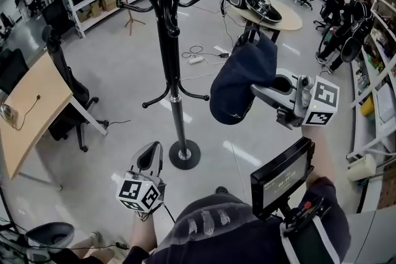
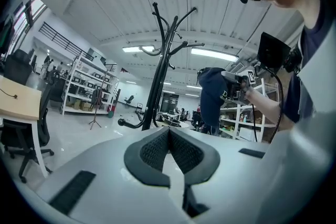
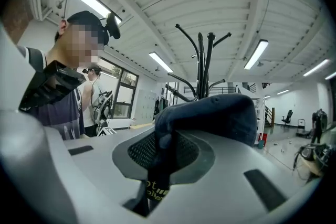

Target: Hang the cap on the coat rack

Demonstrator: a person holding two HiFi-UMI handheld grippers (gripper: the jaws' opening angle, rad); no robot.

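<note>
The black coat rack stands on the grey floor. The navy cap hangs just right of its pole, pinched by the right gripper, jaws almost together on the fabric. The left gripper, low near the base, has its jaws pressed together, holding nothing

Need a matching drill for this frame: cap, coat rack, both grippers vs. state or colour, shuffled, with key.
1 cap
2 coat rack
3 left gripper
4 right gripper

A jaws together, empty
B dark blue, held in the air
C jaws clamped on fabric
D black, standing on the floor

Pairs: 1-B, 2-D, 3-A, 4-C
</note>
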